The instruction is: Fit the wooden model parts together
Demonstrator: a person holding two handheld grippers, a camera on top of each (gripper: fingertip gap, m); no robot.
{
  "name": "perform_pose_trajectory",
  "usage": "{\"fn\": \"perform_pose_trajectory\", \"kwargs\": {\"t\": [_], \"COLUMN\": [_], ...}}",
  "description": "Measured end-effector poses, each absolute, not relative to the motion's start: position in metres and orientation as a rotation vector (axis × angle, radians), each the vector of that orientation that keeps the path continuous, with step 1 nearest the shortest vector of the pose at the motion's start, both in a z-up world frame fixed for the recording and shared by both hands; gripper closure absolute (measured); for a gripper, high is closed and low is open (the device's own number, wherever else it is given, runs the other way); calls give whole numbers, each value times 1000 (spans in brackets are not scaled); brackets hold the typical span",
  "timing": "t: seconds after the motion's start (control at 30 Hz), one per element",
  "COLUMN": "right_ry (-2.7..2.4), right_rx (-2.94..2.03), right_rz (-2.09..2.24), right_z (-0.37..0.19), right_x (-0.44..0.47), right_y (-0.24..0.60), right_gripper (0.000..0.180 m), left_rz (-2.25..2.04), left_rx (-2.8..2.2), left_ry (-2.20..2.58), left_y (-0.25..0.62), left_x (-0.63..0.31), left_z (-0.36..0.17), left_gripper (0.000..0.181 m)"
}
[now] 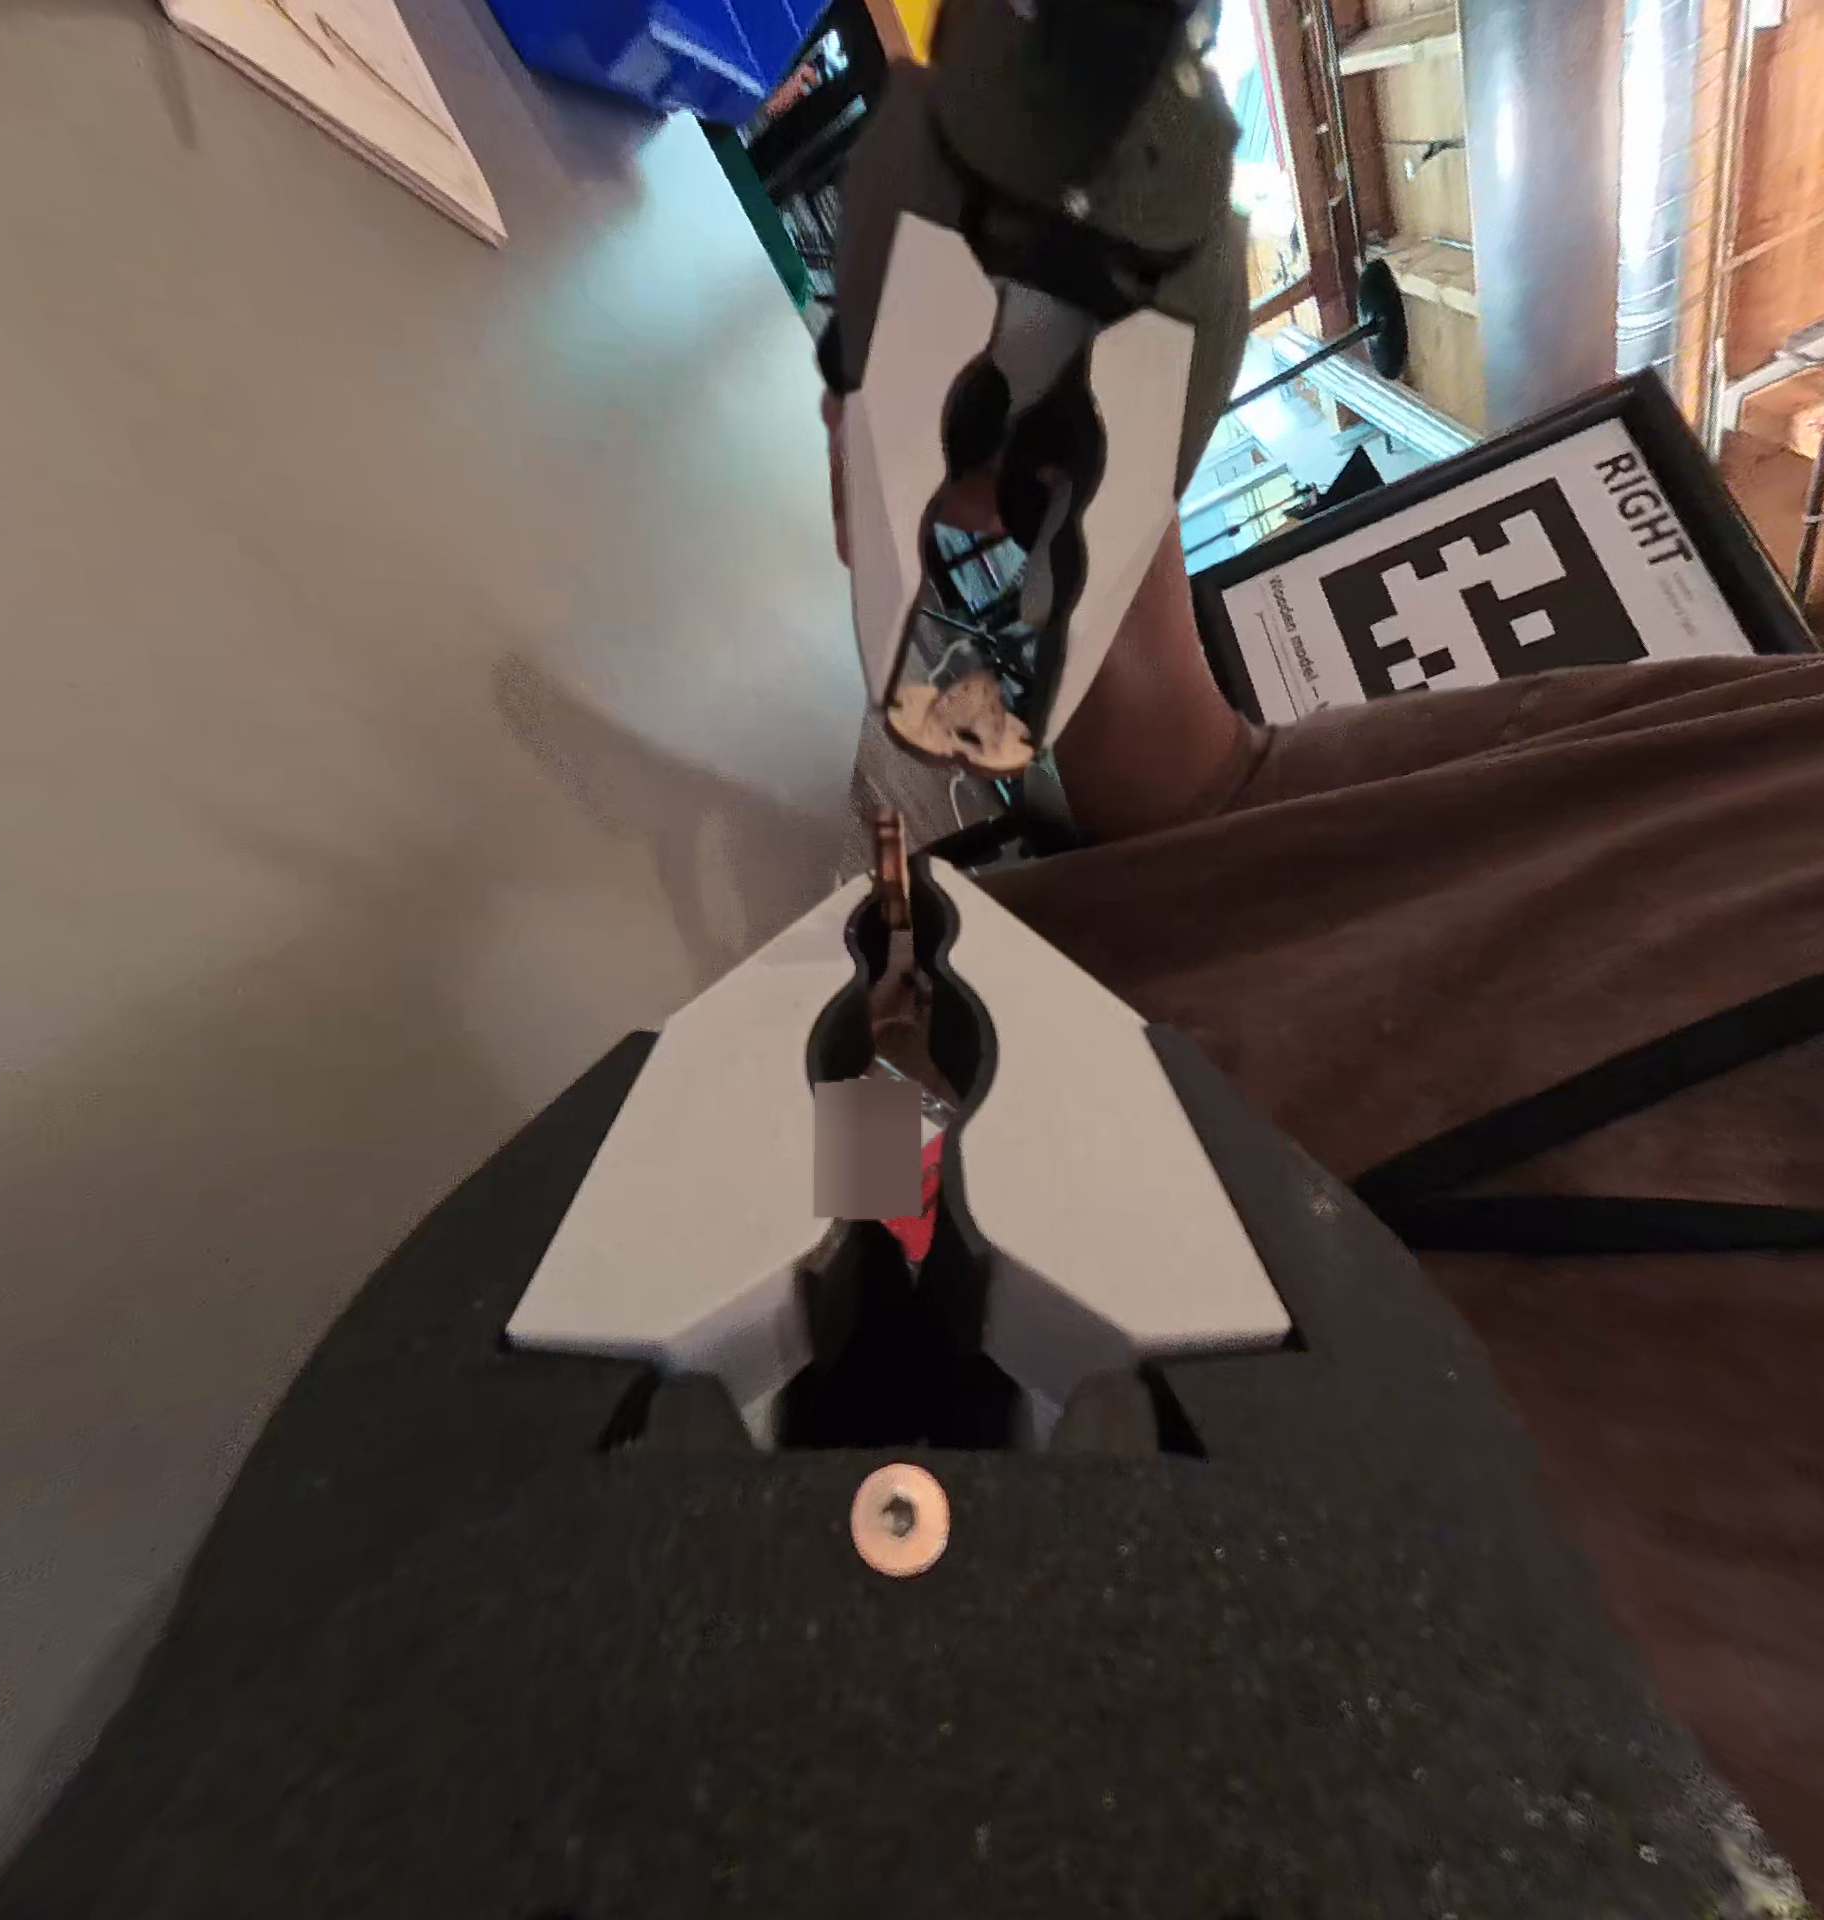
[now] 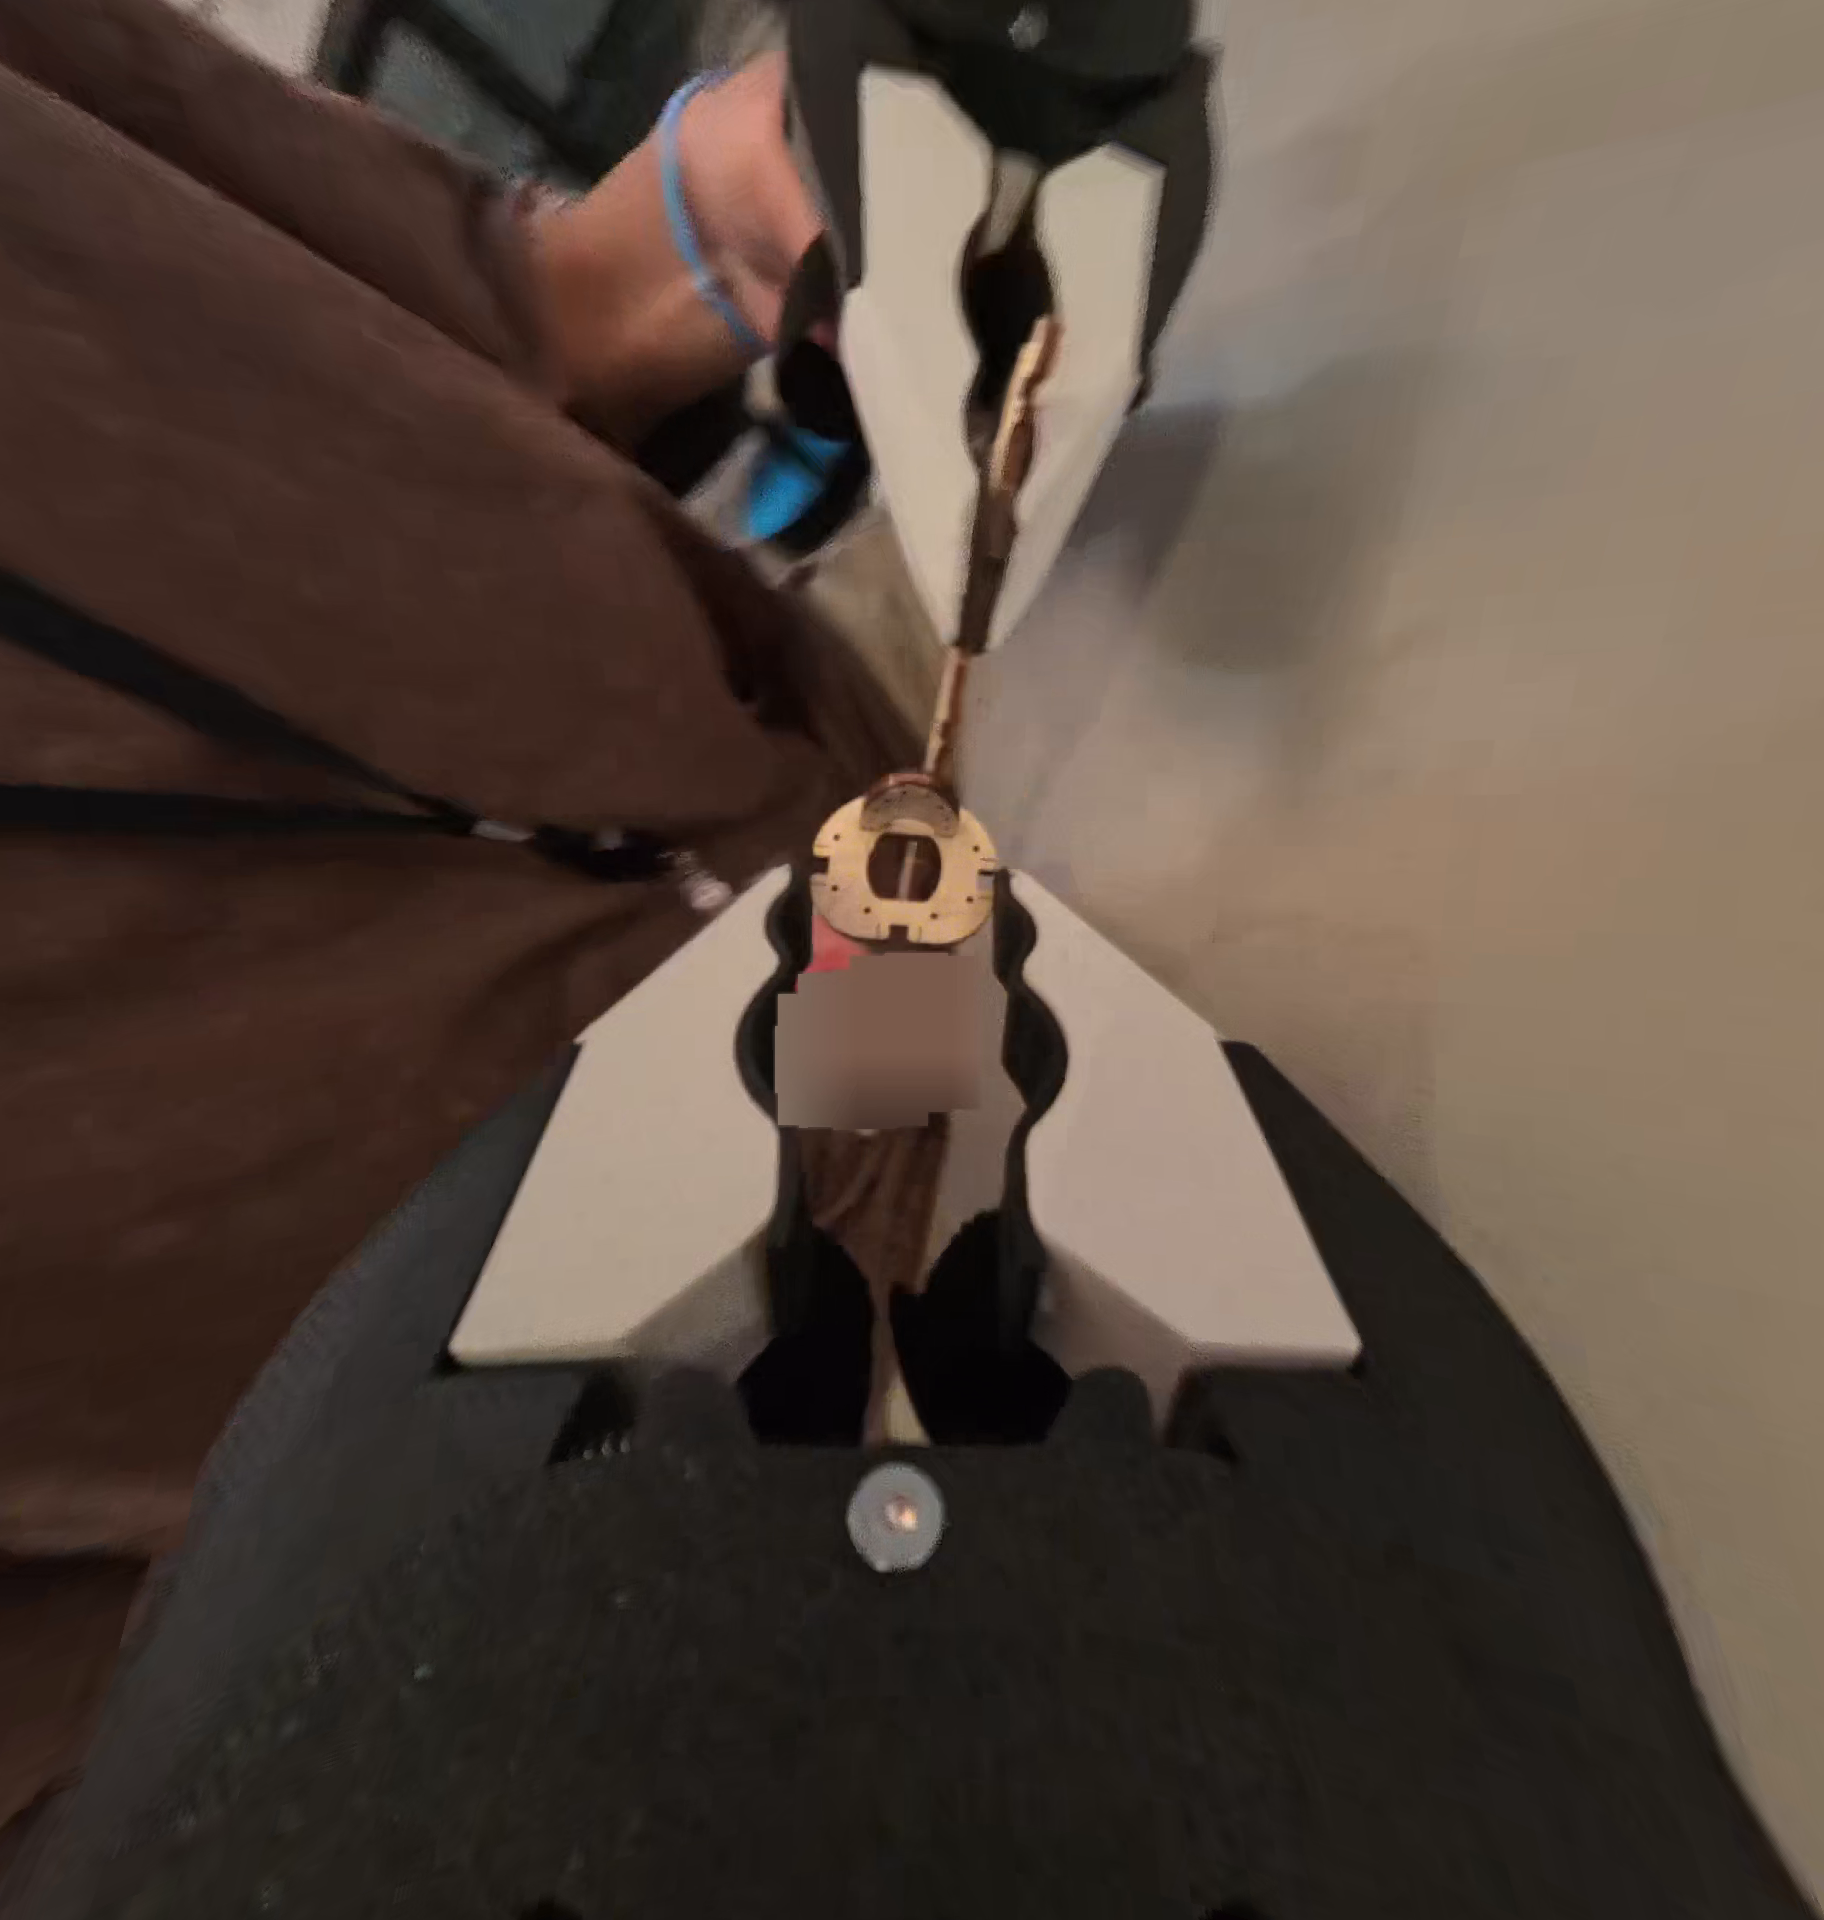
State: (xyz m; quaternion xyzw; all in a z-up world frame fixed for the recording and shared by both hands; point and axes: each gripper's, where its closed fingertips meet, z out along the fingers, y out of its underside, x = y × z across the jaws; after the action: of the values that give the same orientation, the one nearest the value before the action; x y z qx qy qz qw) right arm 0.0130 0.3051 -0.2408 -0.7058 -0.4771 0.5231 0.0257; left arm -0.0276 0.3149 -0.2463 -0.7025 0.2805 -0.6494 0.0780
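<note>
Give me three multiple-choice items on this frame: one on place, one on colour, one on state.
1. Where is the round wooden ring?
A. On the table
B. At the tips of the right hand-held gripper
C. In a blue bin

2. What colour is the person's garment?
A. Brown
B. Green
C. White

3. What is the state of the left hand-held gripper?
A. Wide open, empty
B. Lying on the table
C. Shut on a thin wooden strip

Answers:
1 B, the ring sits between that gripper's white fingertips.
2 A, brown fabric fills the side of both views.
3 C, its jaws are closed with the strip poking out past the tips.
</note>
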Motion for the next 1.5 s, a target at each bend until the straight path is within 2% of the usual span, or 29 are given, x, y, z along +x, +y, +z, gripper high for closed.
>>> {"fn": "perform_pose_trajectory", "kwargs": {"t": [0.03, 0.2, 1.07, 1.33, 1.5], "right_ry": [-1542, -1614, -1753, -1632, -1402], "right_rx": [-2209, -2197, -2323, -2246, -2075], "right_rz": [1703, 1950, 1805, 1787, 1919], "right_z": [-243, -250, -265, -260, -241], "right_x": [10, -4, -7, -10, -15], "right_y": [298, 287, 280, 296, 312], "right_gripper": [146, 146, 146, 146, 147], "left_rz": [-1956, -1969, -1921, -1882, -1925], "left_rx": [-2102, -2113, -2175, -2136, -2005], "left_ry": [860, 958, 1023, 910, 764], "left_y": [311, 296, 288, 305, 323], "left_x": [-26, -22, -19, -19, -21], "left_z": [-246, -247, -261, -255, -233], "left_gripper": [180, 180, 180, 180, 180]}}
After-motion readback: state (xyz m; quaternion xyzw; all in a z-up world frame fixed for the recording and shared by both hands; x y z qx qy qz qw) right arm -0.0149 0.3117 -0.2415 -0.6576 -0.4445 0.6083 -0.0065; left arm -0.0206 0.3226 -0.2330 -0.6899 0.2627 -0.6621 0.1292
